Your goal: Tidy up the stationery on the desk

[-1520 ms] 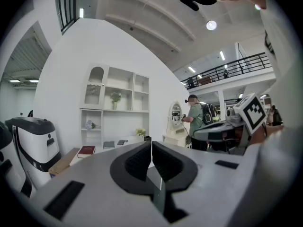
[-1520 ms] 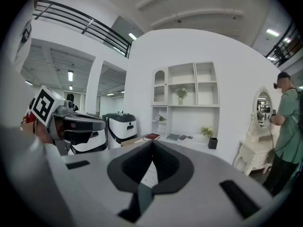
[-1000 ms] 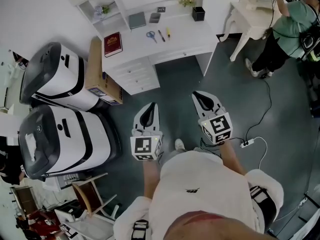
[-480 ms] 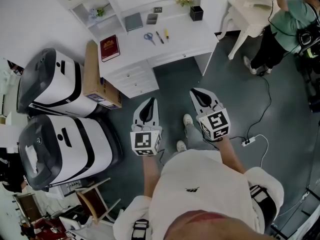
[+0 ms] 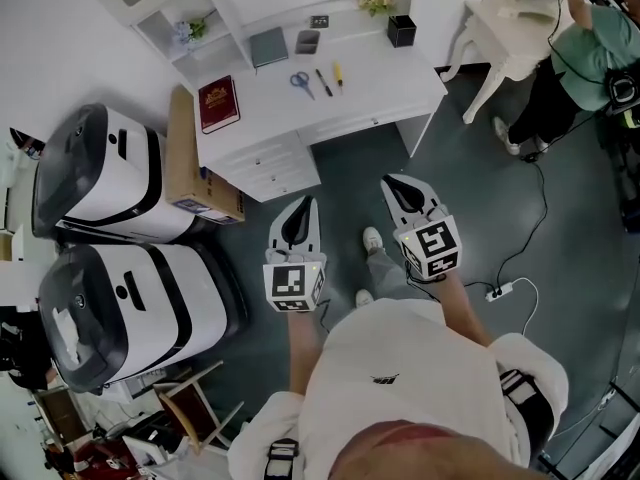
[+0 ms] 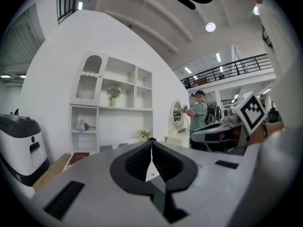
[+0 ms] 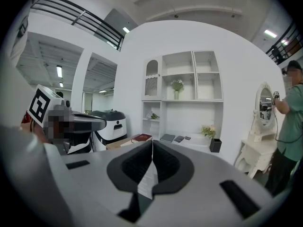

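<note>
Left gripper [image 5: 305, 208]: smooth grey wedge, jaws pressed together

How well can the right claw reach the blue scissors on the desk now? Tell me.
Probably not yet. The right claw, shut, is over the floor short of the desk, and the scissors lie farther back on its top. Nothing blocks the way; stepping closer should do.

Two white-black machines [image 5: 130, 308] sitting left of left gripper [image 5: 302, 210]; cardboard box [image 5: 185, 158] lying ahead-left; green-shirted person [image 5: 590, 43] standing far ahead-right of right gripper [image 5: 392, 185]
</note>
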A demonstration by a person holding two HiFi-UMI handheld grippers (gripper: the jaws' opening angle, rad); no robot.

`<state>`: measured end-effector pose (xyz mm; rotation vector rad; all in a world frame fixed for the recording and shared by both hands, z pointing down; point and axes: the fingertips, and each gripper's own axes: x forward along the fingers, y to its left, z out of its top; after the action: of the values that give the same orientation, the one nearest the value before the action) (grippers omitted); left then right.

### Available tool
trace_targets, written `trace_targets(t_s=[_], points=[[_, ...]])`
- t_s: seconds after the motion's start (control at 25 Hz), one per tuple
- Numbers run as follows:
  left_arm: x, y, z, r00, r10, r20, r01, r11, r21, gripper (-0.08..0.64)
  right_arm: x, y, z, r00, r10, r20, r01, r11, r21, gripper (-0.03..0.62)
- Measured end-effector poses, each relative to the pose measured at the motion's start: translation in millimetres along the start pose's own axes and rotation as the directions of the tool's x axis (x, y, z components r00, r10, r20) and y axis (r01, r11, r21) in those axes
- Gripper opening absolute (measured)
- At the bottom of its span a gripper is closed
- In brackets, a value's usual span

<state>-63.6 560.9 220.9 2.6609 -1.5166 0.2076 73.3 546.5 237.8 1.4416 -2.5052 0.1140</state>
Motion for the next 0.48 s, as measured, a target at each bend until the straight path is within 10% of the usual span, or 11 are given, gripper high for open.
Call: trace_targets(t_s=[0.48], points=[[102.1, 45.9, 12.0, 0.997, 0.062, -0.038, -0.062, 0.998, -0.003, 0.0, 93.2, -74.9, 17.1, 0.998, 0.053, -0.02, -0.053, 0.999, 0.014, -0.003]])
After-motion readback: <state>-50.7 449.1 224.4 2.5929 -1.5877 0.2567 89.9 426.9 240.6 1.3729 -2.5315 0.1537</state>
